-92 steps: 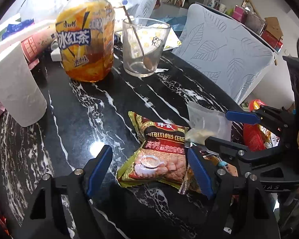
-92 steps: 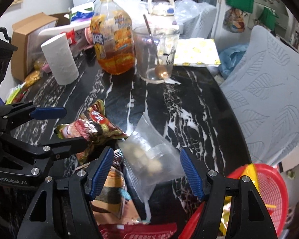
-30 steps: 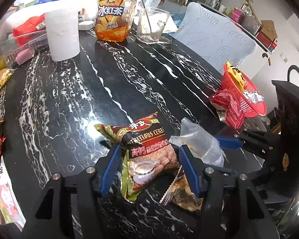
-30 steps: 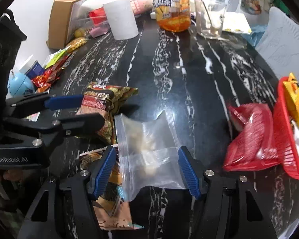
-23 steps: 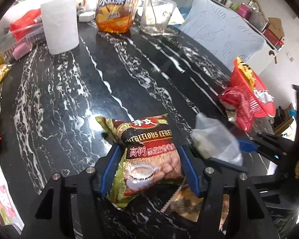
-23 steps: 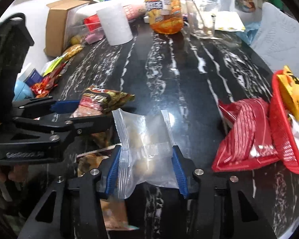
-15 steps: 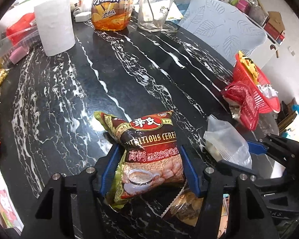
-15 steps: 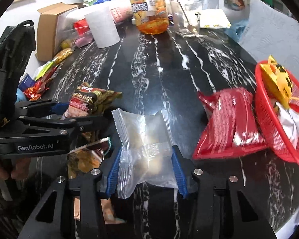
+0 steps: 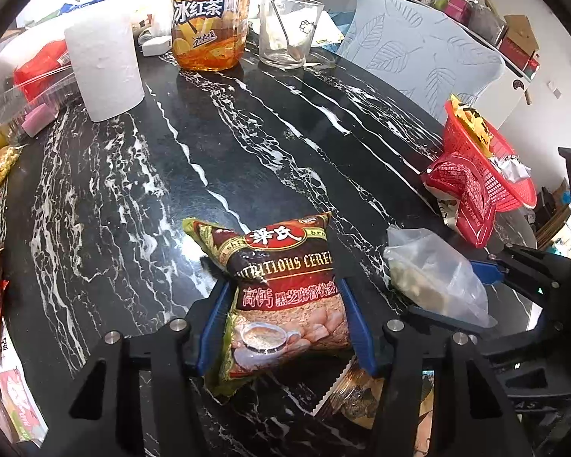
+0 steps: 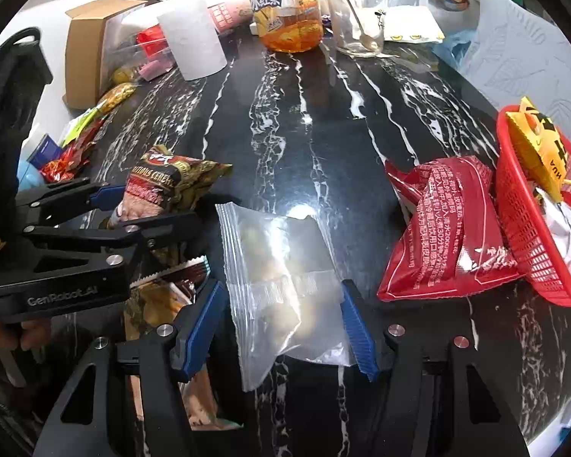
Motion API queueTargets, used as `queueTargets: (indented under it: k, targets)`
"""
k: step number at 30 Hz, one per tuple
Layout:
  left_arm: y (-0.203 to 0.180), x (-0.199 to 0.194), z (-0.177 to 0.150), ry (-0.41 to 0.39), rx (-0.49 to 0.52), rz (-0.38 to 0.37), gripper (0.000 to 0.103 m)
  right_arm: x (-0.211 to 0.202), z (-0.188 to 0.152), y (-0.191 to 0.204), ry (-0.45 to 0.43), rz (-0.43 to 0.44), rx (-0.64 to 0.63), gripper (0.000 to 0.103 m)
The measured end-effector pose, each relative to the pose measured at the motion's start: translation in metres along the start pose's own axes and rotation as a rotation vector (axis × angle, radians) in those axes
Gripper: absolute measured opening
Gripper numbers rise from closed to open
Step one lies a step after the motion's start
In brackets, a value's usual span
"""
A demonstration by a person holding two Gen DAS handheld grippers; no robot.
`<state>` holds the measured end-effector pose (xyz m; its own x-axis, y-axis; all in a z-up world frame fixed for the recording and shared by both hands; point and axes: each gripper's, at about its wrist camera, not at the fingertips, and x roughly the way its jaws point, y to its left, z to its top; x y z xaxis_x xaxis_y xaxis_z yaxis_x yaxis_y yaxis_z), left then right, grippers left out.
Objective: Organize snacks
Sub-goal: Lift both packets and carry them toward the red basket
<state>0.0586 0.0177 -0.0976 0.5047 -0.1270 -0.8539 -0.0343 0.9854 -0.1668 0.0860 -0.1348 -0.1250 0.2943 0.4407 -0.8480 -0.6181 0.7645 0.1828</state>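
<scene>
Left wrist view. Left gripper (image 9: pixel 285 320): blue pads pressed against both sides of the cereal packet (image 9: pixel 285 289), jaws closing on it; packet upright between the fingers, its lower corner at the black marble table (image 9: pixel 133 198). Clear zip bag (image 9: pixel 434 274): to the right, between the fingers of the right gripper (image 9: pixel 468 293). Flat snack sachet (image 9: pixel 358 396): on the table under the cereal packet. Red basket (image 9: pixel 487 160): at the table's right edge, tilted, holding a yellow packet (image 9: pixel 472 122) and a silver one. Red packet (image 9: pixel 464 198): leaning against the basket's near side. Far end: paper roll (image 9: pixel 102 61), iced tea bottle (image 9: pixel 209 23), glass (image 9: pixel 289 30) with a spoon in it.

Right wrist view. Right gripper (image 10: pixel 281 320): jaws opening; clear zip bag (image 10: pixel 281 270) between the pads, right pad at the bag's edge, a gap showing at the left pad. Left gripper (image 10: pixel 133 209): at left, pinching the cereal packet (image 10: pixel 171 182). Person's fingers (image 10: pixel 19 335): on that gripper's handle. Red packet (image 10: pixel 445 236): right of the bag, touching the red basket (image 10: pixel 521 228). Cardboard box (image 10: pixel 83 49): far left.
</scene>
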Motion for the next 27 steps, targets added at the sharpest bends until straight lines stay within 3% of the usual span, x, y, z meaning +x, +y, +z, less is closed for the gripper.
queueTargets:
  k: [1, 2, 4, 11, 20, 27]
  targets:
    - [0.000, -0.001, 0.000, 0.000, 0.000, 0.001, 0.054, 0.000, 0.000, 0.000, -0.004, 0.001, -0.002, 0.059]
    - [0.000, -0.001, -0.001, 0.000, 0.001, 0.004, 0.054, 0.000, 0.000, 0.001, -0.014, -0.001, -0.011, 0.044]
    - [-0.001, -0.003, -0.002, 0.003, 0.000, 0.008, 0.054, 0.001, 0.001, 0.001, -0.025, 0.004, -0.019, 0.039]
    - [-0.001, -0.013, -0.007, -0.002, -0.018, -0.013, 0.052, -0.007, 0.000, 0.005, -0.061, 0.057, -0.005, 0.038]
    - [-0.005, -0.026, -0.009, -0.029, -0.018, -0.015, 0.050, -0.018, -0.002, 0.015, -0.093, 0.066, -0.023, 0.038]
    - [-0.003, -0.011, -0.012, 0.021, -0.020, -0.005, 0.050, -0.024, -0.007, 0.016, -0.104, 0.060, -0.014, 0.038]
